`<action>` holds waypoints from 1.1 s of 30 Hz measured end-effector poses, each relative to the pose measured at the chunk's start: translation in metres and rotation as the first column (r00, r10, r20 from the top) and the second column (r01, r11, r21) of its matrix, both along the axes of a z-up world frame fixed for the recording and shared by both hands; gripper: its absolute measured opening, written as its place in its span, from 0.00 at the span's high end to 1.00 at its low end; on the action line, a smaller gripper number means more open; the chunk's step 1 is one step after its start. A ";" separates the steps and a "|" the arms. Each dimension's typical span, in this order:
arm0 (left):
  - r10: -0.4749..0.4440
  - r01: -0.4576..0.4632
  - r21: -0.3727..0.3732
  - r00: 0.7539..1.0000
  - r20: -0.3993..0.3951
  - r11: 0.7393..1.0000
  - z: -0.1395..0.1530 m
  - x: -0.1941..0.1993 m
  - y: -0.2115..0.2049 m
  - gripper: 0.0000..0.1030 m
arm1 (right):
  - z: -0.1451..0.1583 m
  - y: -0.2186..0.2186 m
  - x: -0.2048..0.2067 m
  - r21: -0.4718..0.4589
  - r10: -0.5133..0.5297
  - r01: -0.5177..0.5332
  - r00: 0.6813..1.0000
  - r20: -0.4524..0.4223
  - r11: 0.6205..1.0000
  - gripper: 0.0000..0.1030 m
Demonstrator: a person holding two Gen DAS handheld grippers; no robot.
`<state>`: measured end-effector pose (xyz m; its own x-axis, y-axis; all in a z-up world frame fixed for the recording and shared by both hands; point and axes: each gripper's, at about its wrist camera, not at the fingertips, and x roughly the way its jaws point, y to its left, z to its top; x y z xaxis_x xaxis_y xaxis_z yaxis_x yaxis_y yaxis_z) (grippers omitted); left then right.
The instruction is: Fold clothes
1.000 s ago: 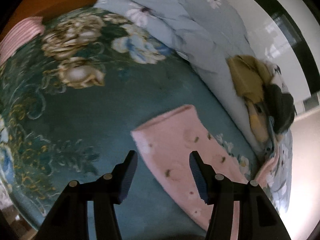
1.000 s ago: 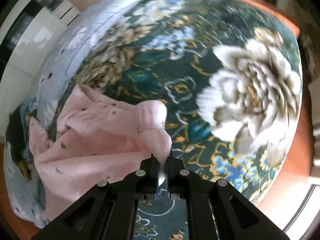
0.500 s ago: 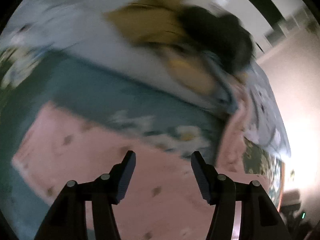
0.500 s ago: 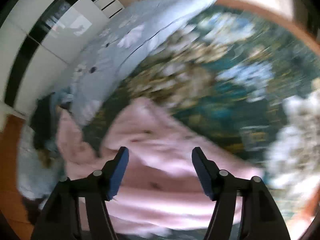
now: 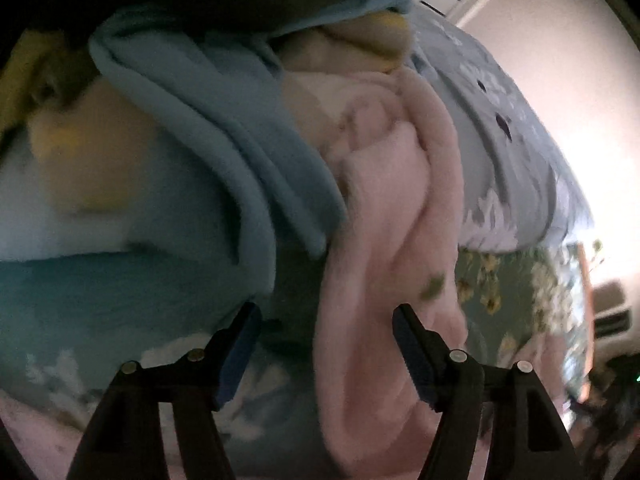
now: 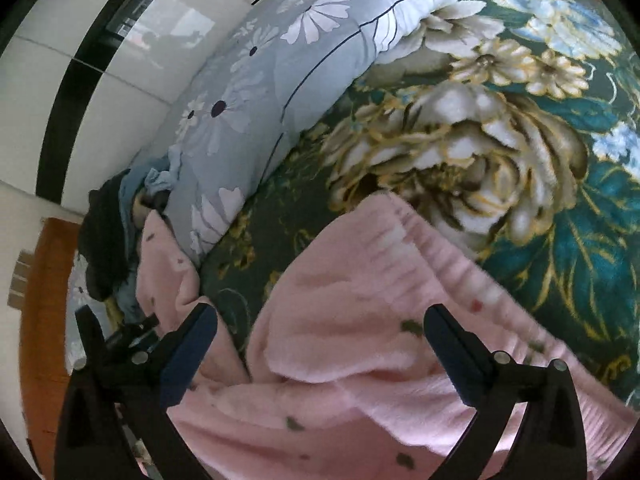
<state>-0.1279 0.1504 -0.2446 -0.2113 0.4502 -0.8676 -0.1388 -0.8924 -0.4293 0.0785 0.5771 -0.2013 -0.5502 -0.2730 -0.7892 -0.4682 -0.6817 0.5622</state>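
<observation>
While both jaws are gaping empty, left gripper (image 5: pixel 326 350) is nosing pink garment's (image 6: pixel 360 360) bunched end (long axis toward right gripper (image 6: pixel 320 356)).

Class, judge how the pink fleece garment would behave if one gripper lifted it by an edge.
The pink fleece garment lies in soft folds, so it would probably droop limply. Its fuzzy pile suggests little slipping. Draped loosely over the floral blanket, it likely drags rather than slides whole.
</observation>
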 end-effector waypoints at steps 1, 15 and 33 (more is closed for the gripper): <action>0.008 -0.008 0.024 1.000 0.002 1.000 0.000 -0.004 -0.001 0.32 | -0.002 0.002 0.001 0.003 -0.003 0.003 1.000 0.006 1.000 0.00; 0.060 -0.031 0.224 0.990 -0.125 0.974 0.080 0.012 -0.002 0.96 | 0.011 0.004 0.030 0.005 -0.070 0.070 0.997 0.037 0.998 0.00; 0.608 -0.615 0.045 0.762 -0.222 0.788 0.083 0.118 -0.374 0.96 | 0.011 -0.034 0.005 0.067 0.035 -0.041 0.996 0.084 0.997 0.00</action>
<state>-0.0100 -0.2236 -0.1619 -0.6133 0.1377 -0.7777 0.3557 -0.8310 -0.4277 0.0830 0.5430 -0.1903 -0.4720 -0.2362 -0.8494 -0.4842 -0.7356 0.4737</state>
